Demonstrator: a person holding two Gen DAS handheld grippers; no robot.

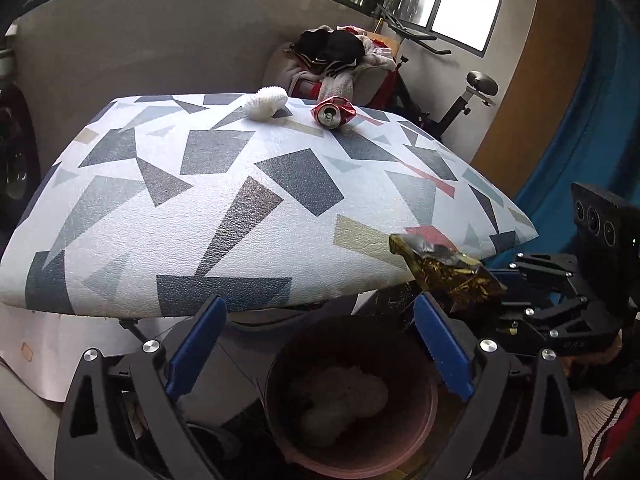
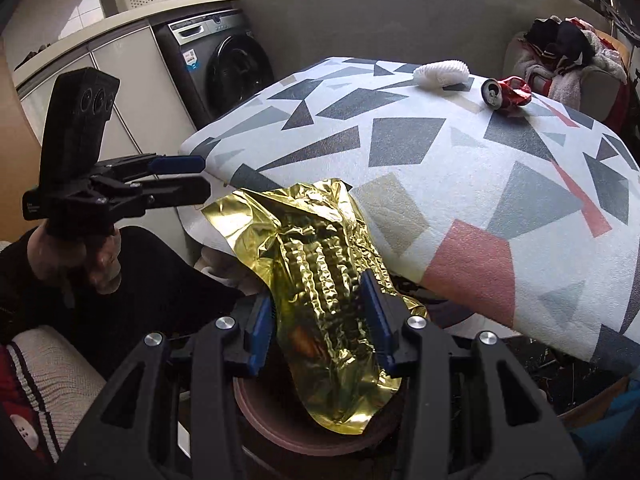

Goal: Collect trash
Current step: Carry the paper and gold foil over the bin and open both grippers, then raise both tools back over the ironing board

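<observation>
A round pinkish bin (image 1: 352, 400) is seen at 6 o'clock in the left wrist view, below the edge of the table (image 1: 224, 208). Inside it a white crumpled piece (image 1: 340, 400) is lying on the bottom. In the right wrist view only the rim of the bin (image 2: 272, 408) is visible, at 6 o'clock, because it is covered by the gold foil wrapper (image 2: 320, 280).

The left gripper (image 1: 320, 344) is held wide open above the bin, and nothing is found between its blue pads (image 1: 444, 348).

The right gripper (image 2: 320, 320) is closed on the gold foil wrapper, which is pressed between both pads and hangs over the bin.

On the table, at 12 o'clock in the left view, a white ribbed paper cup (image 1: 266, 103) and a crushed red can (image 1: 334, 111) are lying on their sides, near each other but apart. The can is placed at 2 o'clock from the wrapper in the right view.
</observation>
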